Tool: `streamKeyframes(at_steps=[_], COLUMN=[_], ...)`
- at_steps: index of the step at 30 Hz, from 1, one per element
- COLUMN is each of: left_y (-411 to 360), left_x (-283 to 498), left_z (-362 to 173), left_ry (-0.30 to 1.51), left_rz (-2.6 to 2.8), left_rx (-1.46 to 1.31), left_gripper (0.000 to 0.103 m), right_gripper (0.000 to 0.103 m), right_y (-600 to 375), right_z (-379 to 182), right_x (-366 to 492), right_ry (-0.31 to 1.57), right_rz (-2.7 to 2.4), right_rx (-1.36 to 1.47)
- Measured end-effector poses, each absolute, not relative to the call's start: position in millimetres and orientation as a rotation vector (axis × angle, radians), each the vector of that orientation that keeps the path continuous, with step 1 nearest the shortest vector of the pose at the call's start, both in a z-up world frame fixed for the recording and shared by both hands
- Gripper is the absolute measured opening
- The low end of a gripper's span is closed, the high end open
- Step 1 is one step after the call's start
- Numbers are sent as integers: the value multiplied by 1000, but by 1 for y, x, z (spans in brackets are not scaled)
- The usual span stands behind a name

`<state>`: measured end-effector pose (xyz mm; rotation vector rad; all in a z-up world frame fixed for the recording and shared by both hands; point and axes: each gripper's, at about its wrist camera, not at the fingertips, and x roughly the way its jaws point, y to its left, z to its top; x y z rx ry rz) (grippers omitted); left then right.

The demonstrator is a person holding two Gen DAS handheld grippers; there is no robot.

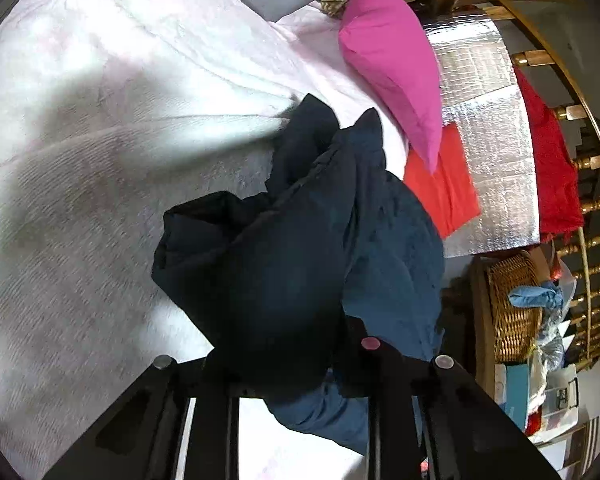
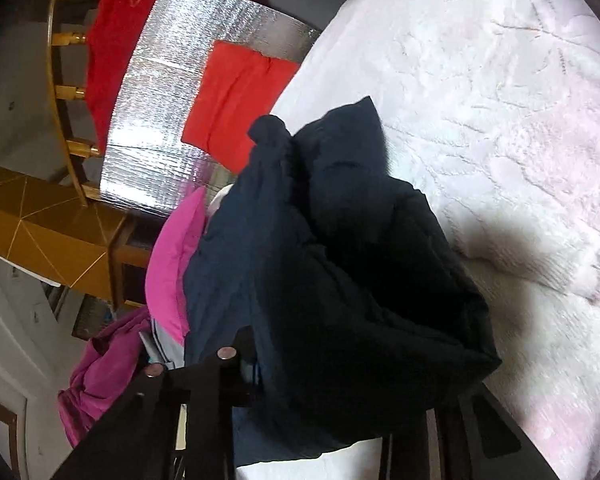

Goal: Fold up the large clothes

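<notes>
Two grippers clamped on one bunched navy garment.

Nearest, the left gripper (image 1: 296, 376) and right gripper (image 2: 320, 400) each pinch a fold of the garment (image 1: 300, 240), which hangs crumpled over the white blanket (image 1: 80, 220). Likely risks: thick layers slipping from a shallow bite, or the wrong edges being caught. Farther off, dragging it could disturb the pink pillow (image 1: 392, 68) and red cloth (image 1: 444, 188).

matt navy cloth garment (image 1: 300, 248), fluffy white blanket (image 1: 100, 160), shiny crinkled foil sheet (image 2: 156, 120), woven wicker basket (image 1: 512, 308)
</notes>
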<state>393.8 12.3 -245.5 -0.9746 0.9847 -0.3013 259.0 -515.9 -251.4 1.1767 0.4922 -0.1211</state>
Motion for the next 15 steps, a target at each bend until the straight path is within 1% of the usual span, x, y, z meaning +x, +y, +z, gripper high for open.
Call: streamKeyframes(at_steps=[3, 7, 9, 10, 12, 13, 14, 15], left_y=[20, 24, 20, 21, 16, 15, 14, 16], left_x=[374, 369, 380, 381, 385, 387, 389, 388], left_z=[-241, -253, -257, -261, -267, -270, -270, -272], left_ry=[1002, 1023, 1031, 1041, 1073, 1082, 1086, 1086], left_rz=[-326, -330, -320, -319, -303, -288, -280, -285], left_rx=[-955, -971, -971, -967, -941, -939, -945, -963], left_gripper=[22, 22, 22, 24, 36, 46, 50, 50], right_gripper=[33, 33, 33, 33, 34, 35, 39, 47], right_y=[-512, -509, -503, -503, -504, -506, -508, -509], right_z=[-245, -239, -243, -247, -254, -257, -260, -262], right_x=[247, 231, 225, 224, 226, 229, 231, 231], right_ry=[493, 519, 537, 550, 570, 580, 593, 600], right_rz=[-106, -90, -91, -95, -108, -110, -114, -119], right_rx=[1177, 1136, 1117, 1112, 1112, 1118, 1126, 1134])
